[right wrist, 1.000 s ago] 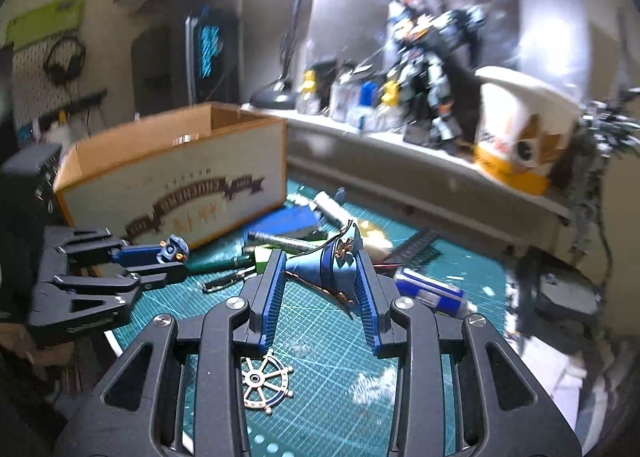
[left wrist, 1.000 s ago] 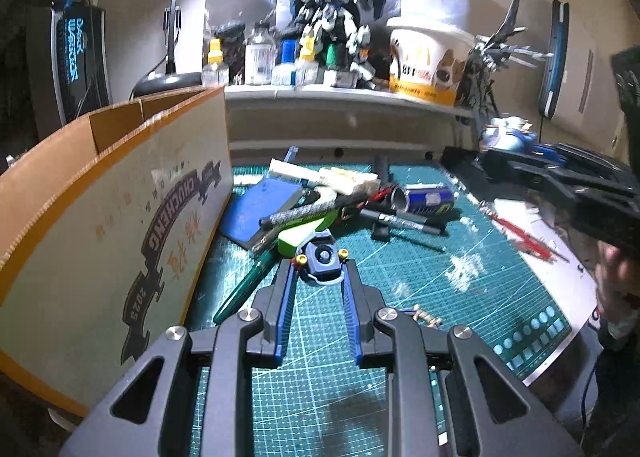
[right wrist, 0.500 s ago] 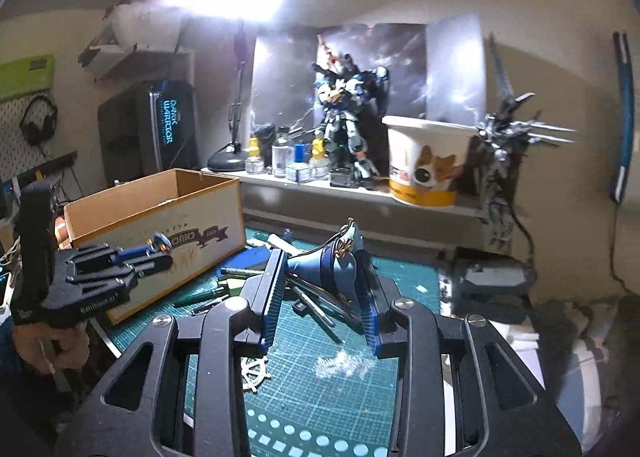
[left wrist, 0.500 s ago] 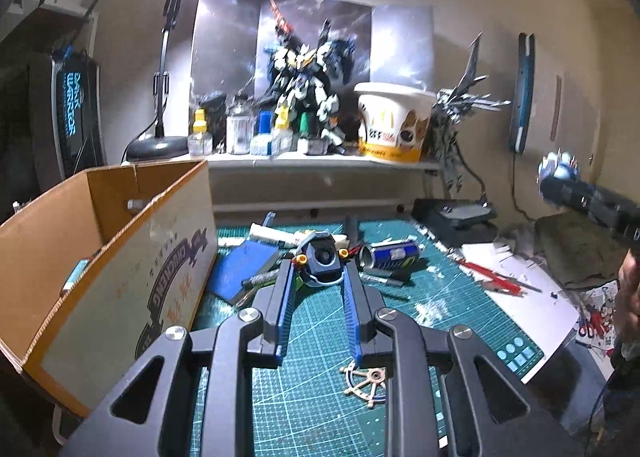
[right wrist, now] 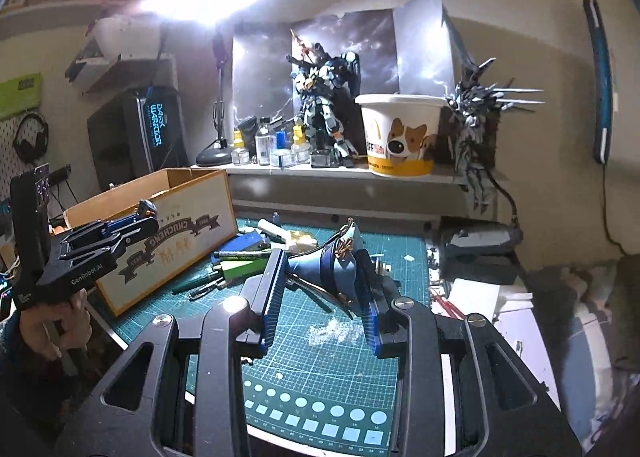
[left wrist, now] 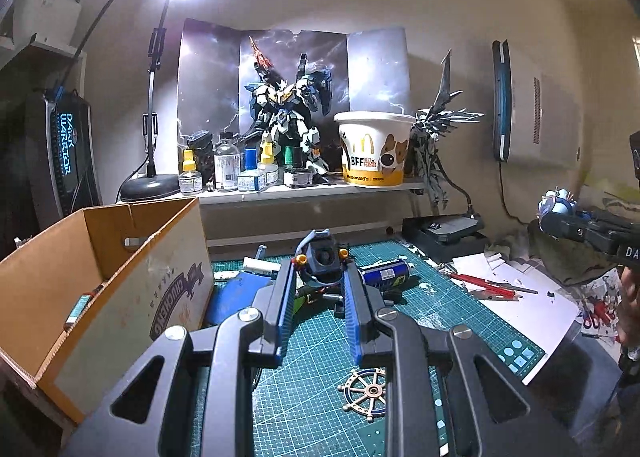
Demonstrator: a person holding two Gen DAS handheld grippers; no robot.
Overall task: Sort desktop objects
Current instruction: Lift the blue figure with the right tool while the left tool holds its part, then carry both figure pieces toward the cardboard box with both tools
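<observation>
My left gripper (left wrist: 321,263) is shut on a small blue-grey model part (left wrist: 323,255) with orange studs, held above the green cutting mat (left wrist: 420,309). Seen from the right wrist, that left gripper (right wrist: 138,221) hovers at the front wall of the open cardboard box (right wrist: 180,225), a hand on its grip. My right gripper (right wrist: 322,257) is shut on a dark blue cone-shaped figure piece (right wrist: 340,269) with gold trim, above the mat's middle. From the left wrist, the right gripper (left wrist: 560,223) shows at the far right edge. The cardboard box (left wrist: 100,277) stands left.
A ship's wheel (left wrist: 370,391) lies on the mat near me. A blue can (left wrist: 386,271), pens (right wrist: 240,255), a blue pad (right wrist: 244,243) and red tools (left wrist: 486,285) clutter the mat's back. Behind, a shelf (left wrist: 304,191) carries bottles, a robot model and a paper bucket (left wrist: 374,149).
Both grippers rose and tipped upward, each keeping its piece. The box's inside came into the left wrist view. The right gripper swung rightward, away from the box.
</observation>
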